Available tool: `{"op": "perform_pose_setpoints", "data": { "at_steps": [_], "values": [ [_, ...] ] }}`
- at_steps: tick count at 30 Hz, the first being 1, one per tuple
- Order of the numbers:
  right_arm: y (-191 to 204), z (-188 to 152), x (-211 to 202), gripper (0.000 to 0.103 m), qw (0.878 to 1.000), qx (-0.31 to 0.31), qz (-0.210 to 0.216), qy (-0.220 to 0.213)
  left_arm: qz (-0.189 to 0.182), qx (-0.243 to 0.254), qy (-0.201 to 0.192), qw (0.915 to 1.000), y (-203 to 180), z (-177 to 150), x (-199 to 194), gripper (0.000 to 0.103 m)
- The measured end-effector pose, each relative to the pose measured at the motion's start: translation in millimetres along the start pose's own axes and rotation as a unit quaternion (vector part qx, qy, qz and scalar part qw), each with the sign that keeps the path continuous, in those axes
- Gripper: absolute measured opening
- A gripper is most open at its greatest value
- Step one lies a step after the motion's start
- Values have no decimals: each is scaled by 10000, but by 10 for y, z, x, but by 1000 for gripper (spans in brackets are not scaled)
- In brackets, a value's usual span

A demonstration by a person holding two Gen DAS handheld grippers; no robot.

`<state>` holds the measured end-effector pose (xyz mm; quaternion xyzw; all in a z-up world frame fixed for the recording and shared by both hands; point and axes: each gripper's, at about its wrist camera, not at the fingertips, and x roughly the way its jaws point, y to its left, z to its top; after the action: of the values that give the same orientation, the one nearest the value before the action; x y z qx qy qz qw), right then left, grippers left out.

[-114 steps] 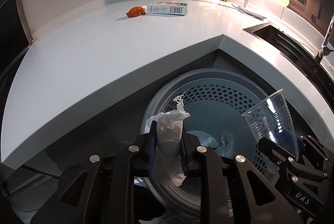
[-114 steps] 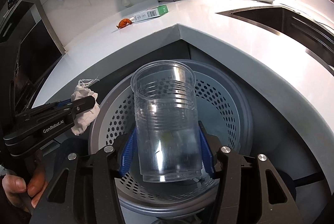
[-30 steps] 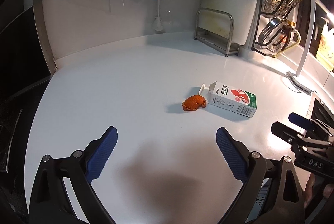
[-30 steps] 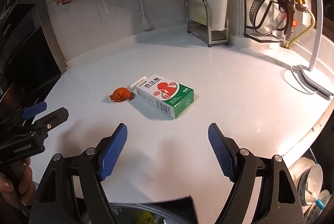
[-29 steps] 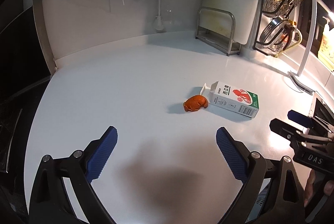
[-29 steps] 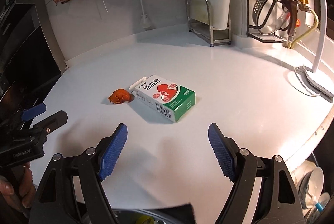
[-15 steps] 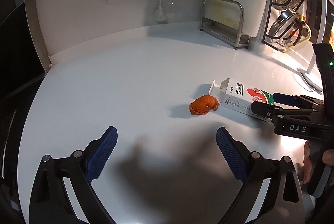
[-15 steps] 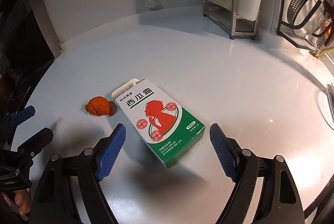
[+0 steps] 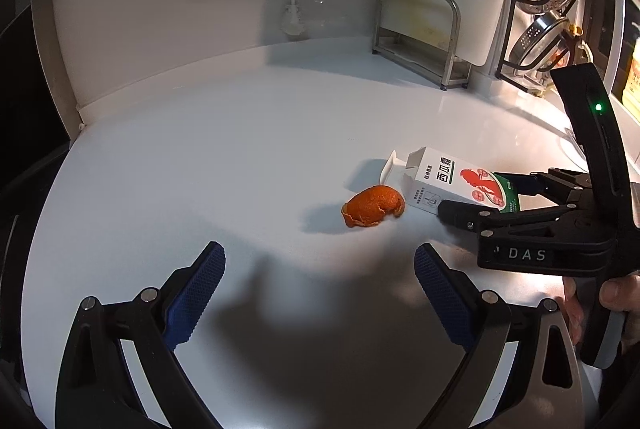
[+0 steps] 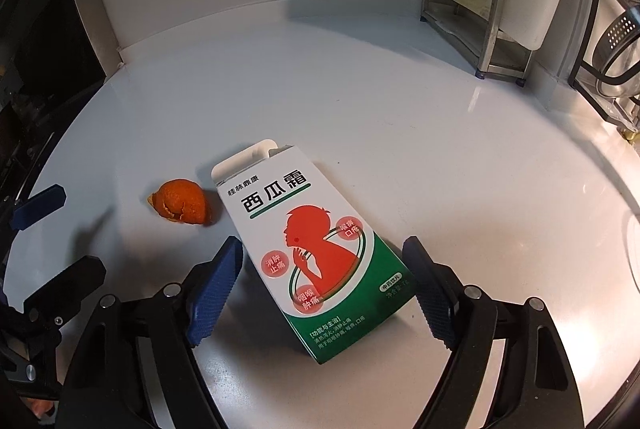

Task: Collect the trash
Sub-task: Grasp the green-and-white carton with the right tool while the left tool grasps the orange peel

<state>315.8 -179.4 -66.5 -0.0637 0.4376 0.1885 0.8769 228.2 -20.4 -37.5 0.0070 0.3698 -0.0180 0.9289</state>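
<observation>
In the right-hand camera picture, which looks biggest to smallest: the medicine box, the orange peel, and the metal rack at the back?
1. medicine box, though it lies nearest the camera
2. metal rack, far off, so truly perhaps as large or larger
3. orange peel, clearly smallest

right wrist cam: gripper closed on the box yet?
No: the right gripper is open, its pads standing clear of both sides of the box, which lies flat on the counter.
</observation>
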Motion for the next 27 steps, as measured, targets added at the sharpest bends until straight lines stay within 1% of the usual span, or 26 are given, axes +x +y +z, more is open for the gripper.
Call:
{"op": "perform_pose_setpoints", "data": {
  "at_steps": [4,6,8,12,17,21,27],
  "values": [
    [46,-17,-18,68,9999,-92,-115,-78,-37,-32,55,10000,-2,16,20,94],
    [28,-37,-43,62,9998,-51,-155,-138,-24,-39,71,10000,-3,24,33,94],
    [-24,-59,-82,57,9996,121,-156,-222,-7,-48,111,9999,-11,39,56,94],
    [-185,-122,-184,56,9972,579,-123,-446,-9,-79,228,9997,-43,83,134,94],
    [-309,-175,-300,55,9936,883,-26,-701,3,-202,431,9989,-79,148,285,94],
    [-381,-179,-319,54,9919,1042,125,-721,28,-215,559,9982,-140,207,400,94],
    [-418,-179,-356,54,9900,1150,202,-788,181,-161,557,9982,-273,329,541,94]
  ]
}}
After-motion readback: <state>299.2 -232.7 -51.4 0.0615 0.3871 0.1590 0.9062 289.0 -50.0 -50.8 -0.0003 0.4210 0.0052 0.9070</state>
